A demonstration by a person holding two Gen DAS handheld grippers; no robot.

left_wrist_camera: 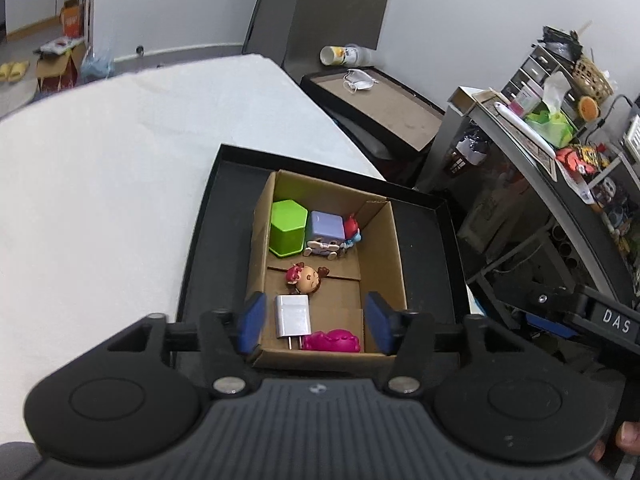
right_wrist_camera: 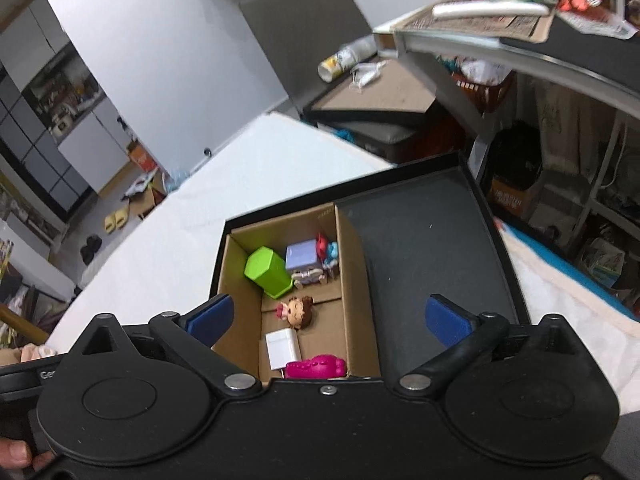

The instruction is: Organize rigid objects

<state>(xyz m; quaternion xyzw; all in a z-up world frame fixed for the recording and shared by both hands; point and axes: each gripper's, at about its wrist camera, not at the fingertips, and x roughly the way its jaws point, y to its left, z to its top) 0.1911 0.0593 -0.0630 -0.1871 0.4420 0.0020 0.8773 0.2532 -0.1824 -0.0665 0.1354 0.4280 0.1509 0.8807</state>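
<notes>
A cardboard box [left_wrist_camera: 382,248] sits inside a black tray [left_wrist_camera: 208,248]. In the box lie a green hexagonal block [left_wrist_camera: 288,232], a purple cube toy [left_wrist_camera: 327,232], a red and blue figure [left_wrist_camera: 352,230], a small doll [left_wrist_camera: 306,280], a white charger plug [left_wrist_camera: 292,316] and a magenta toy [left_wrist_camera: 332,342]. My left gripper [left_wrist_camera: 314,322] is open and empty above the box's near end. My right gripper [right_wrist_camera: 326,318] is open and empty above the same box [right_wrist_camera: 354,280], with the charger [right_wrist_camera: 282,348], magenta toy [right_wrist_camera: 316,366], doll [right_wrist_camera: 298,312] and green block [right_wrist_camera: 268,272] below it.
The tray [right_wrist_camera: 424,248] rests on a white table [left_wrist_camera: 120,160]. A black stand with a paper cup [left_wrist_camera: 334,55] and a mask [left_wrist_camera: 358,80] is behind. A cluttered shelf [left_wrist_camera: 560,140] stands to the right.
</notes>
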